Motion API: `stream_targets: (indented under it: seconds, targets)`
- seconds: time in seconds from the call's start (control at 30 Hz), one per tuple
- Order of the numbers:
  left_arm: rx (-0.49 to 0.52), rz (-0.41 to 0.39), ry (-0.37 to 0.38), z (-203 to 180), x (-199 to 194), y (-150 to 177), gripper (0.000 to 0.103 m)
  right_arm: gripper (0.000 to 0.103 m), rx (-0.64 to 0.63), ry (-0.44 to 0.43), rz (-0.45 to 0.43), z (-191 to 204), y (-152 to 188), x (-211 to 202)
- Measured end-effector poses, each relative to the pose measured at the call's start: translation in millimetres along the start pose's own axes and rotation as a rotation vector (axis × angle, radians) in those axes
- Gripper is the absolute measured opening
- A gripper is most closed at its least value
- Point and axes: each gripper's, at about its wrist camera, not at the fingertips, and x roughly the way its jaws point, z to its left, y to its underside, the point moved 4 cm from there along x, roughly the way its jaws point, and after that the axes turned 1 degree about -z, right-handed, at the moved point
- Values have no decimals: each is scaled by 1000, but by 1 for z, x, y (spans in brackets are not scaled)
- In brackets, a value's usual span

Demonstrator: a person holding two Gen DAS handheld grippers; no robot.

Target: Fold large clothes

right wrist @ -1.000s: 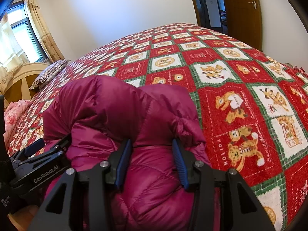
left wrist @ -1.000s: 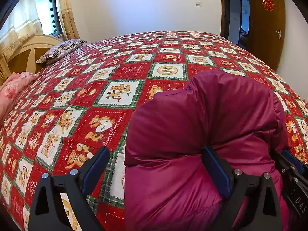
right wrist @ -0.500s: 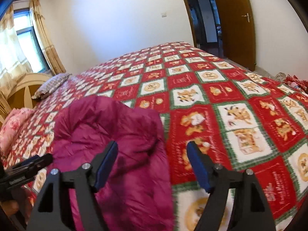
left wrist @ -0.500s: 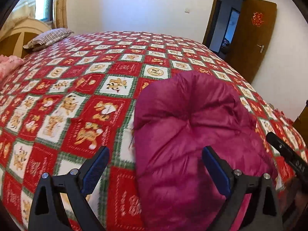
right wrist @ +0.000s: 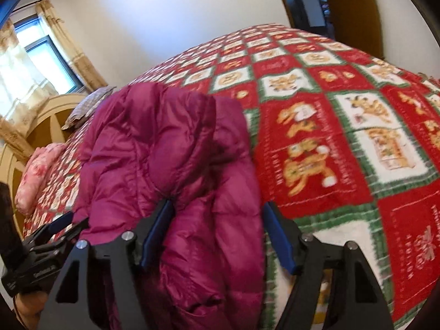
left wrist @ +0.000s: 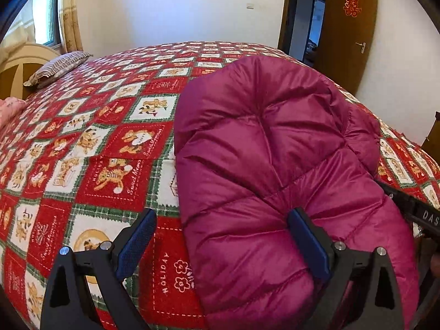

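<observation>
A magenta puffer jacket (left wrist: 261, 148) lies bunched in a folded heap on the red patchwork bedspread (left wrist: 90, 143). My left gripper (left wrist: 222, 242) is open; its left finger is over the bedspread and its right finger presses on the jacket's near end. In the right wrist view the jacket (right wrist: 170, 148) fills the left half. My right gripper (right wrist: 217, 233) is open, its jaws straddling the jacket's right edge without clamping it. The left gripper also shows at the lower left of the right wrist view (right wrist: 49, 233).
A striped pillow (left wrist: 57, 67) and a pink quilt (right wrist: 35, 176) lie by the wooden headboard (left wrist: 16, 63) at the left. A window with curtains (right wrist: 41, 55) is behind it. A brown door (left wrist: 349, 30) stands open at the right.
The right gripper, shut on the jacket a second ago, has opened. Both grippers pulled back and then came down close to the jacket's near end again. The jacket now lies settled on the bed.
</observation>
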Motion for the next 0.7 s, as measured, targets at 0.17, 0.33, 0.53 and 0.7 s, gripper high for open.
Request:
stream_targets:
  seconds: [0.17, 0.33, 0.53, 0.7]
  targets:
    - [0, 7, 31, -3, 5, 0, 97, 70, 18, -12, 15, 0, 3, 7]
    - [11, 15, 128, -17, 8, 0, 79, 46, 23, -62, 42, 7, 4, 11]
    - [115, -43, 65, -34, -14, -1, 27, 23, -21, -123, -1, 25, 7, -2]
    - [131, -119, 38, -30, -53, -8, 20, 21, -18, -173, -46, 40, 11, -22]
